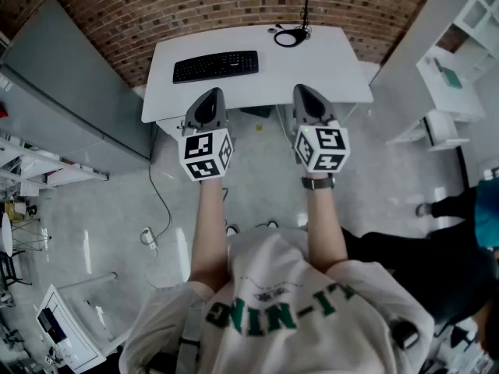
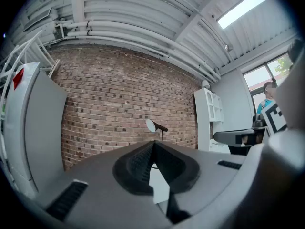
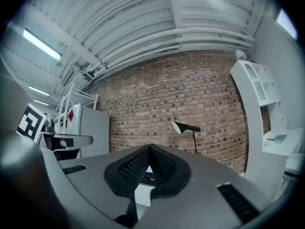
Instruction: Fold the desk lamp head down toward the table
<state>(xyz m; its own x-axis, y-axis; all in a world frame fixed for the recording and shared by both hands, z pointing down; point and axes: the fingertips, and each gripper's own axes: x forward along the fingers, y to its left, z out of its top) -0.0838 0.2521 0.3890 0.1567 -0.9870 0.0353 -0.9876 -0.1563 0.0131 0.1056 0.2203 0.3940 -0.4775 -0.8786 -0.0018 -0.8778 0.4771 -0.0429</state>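
The black desk lamp stands at the far right of the white desk (image 1: 343, 68). Its round base (image 1: 291, 36) and thin stem (image 1: 306, 2) show in the head view. In the left gripper view its cone head (image 2: 151, 125) sits raised against the brick wall, and the right gripper view shows the same lamp head (image 3: 178, 127) on a level arm. My left gripper (image 1: 210, 93) (image 2: 153, 144) and right gripper (image 1: 306, 89) (image 3: 149, 149) are held level side by side, short of the desk's near edge and well away from the lamp. Both are shut with nothing between the jaws.
A black keyboard (image 1: 215, 65) lies on the desk's left half. A grey cabinet (image 1: 70, 84) stands to the left and a white shelf unit (image 1: 460, 45) to the right. A cable (image 1: 160, 201) trails on the floor. Another person (image 1: 483, 209) is at the right.
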